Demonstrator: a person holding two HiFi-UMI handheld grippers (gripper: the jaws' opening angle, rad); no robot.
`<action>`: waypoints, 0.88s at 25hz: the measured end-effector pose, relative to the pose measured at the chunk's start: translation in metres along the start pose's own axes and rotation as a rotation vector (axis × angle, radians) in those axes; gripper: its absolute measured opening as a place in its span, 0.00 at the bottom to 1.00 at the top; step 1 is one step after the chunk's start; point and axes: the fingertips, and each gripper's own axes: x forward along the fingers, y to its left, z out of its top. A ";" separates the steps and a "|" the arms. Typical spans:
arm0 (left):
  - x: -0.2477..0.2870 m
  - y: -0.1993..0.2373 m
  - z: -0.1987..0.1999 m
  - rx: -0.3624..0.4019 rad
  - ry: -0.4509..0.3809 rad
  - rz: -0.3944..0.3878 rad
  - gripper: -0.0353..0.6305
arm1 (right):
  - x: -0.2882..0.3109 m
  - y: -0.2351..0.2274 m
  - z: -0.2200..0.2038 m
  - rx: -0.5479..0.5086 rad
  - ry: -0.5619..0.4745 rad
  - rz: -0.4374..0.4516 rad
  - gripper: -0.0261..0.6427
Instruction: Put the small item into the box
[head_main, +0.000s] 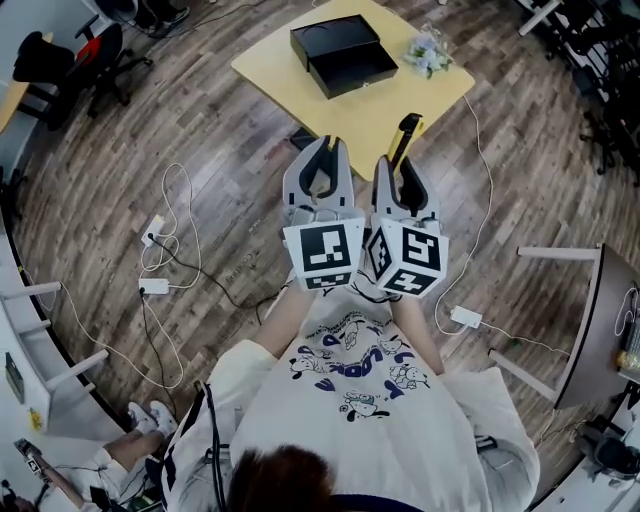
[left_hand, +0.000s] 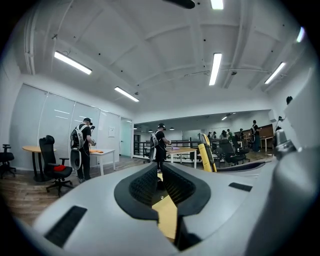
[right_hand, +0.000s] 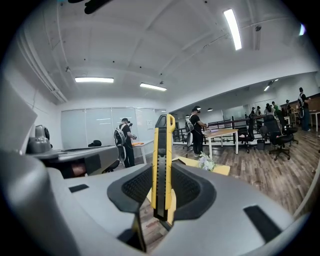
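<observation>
My right gripper (head_main: 399, 172) is shut on a yellow and black utility knife (head_main: 406, 134), which sticks out forward past the fingertips. In the right gripper view the knife (right_hand: 161, 165) stands upright between the pads of that gripper (right_hand: 162, 189). Beside it my left gripper (head_main: 322, 160) is shut, with nothing between its pads (left_hand: 146, 184). Both are held close to the person's chest, above the floor, short of the yellow table (head_main: 400, 100). On that table an open black box (head_main: 353, 68) lies next to its black lid (head_main: 335, 38).
A small bunch of flowers (head_main: 428, 52) lies on the table right of the box. Cables and a power strip (head_main: 155, 286) trail over the wood floor at left. A grey table (head_main: 600, 320) stands at right, an office chair (head_main: 95, 55) at far left. Other people stand at distant desks.
</observation>
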 end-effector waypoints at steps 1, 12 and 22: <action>0.009 0.004 0.000 0.000 0.000 -0.003 0.12 | 0.010 0.000 0.001 0.001 0.001 -0.003 0.23; 0.077 0.034 -0.009 -0.005 0.037 -0.013 0.12 | 0.083 -0.012 0.006 0.022 0.045 -0.033 0.23; 0.131 0.046 -0.032 -0.018 0.098 0.026 0.12 | 0.142 -0.031 -0.001 0.031 0.099 -0.005 0.23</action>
